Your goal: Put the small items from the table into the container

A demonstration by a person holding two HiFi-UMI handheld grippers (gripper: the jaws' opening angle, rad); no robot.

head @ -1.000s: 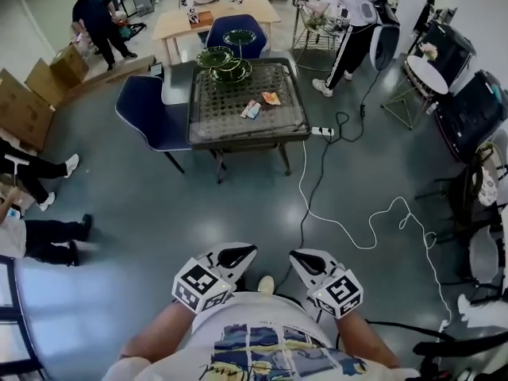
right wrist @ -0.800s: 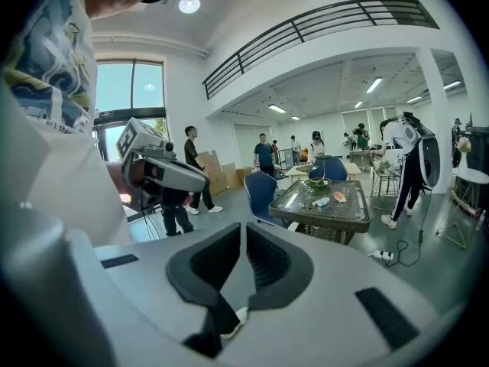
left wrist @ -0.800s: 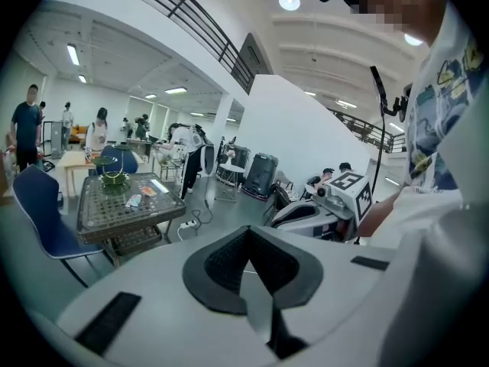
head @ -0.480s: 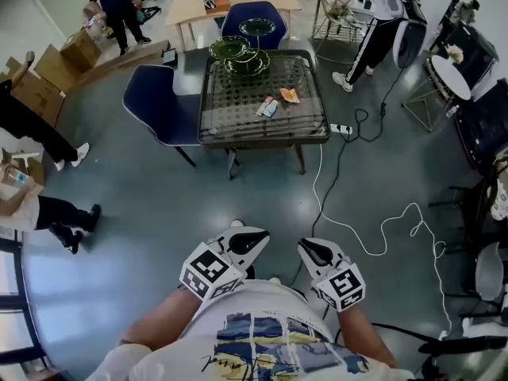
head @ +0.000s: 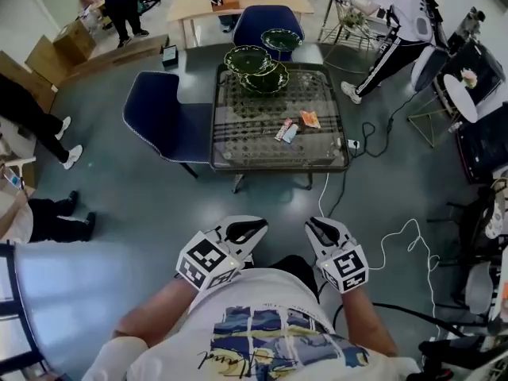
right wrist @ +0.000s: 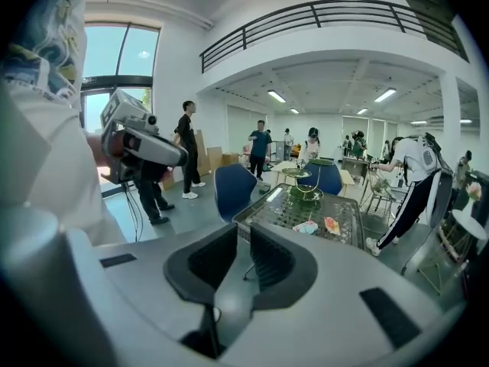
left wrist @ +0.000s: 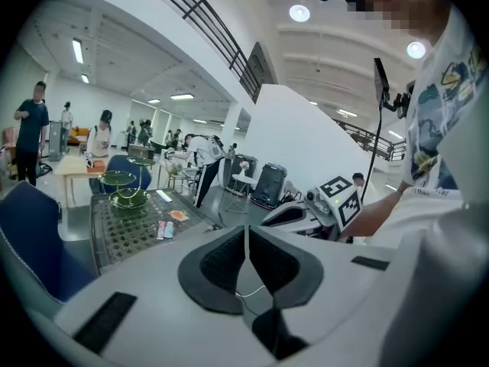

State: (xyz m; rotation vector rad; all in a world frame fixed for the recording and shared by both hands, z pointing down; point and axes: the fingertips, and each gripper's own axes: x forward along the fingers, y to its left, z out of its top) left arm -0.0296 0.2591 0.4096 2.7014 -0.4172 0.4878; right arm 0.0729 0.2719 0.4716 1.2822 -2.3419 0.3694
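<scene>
— Grey flooring [head: 143, 205] is seen from above, with a dark square table [head: 238, 125] stood on it. What is laid on that table?

— Two small packets [head: 286, 131] are laid side by side near the table's right edge, and an orange packet [head: 310, 118] is set just beside them. A green tiered dish stand [head: 258, 68] is placed at the table's far edge, apart from the packets. A blue chair [head: 163, 117] is drawn up at the table's left side.

— And how are the grippers held?

— Both are kept well short of the table, close to the person's printed shirt [head: 262, 344]. The left gripper [head: 255, 228] is closed, pad against pad, with nothing caught between. The right gripper [head: 313, 225] is being opened: a narrow gap is shown between its pads, and nothing is held in it.
</scene>
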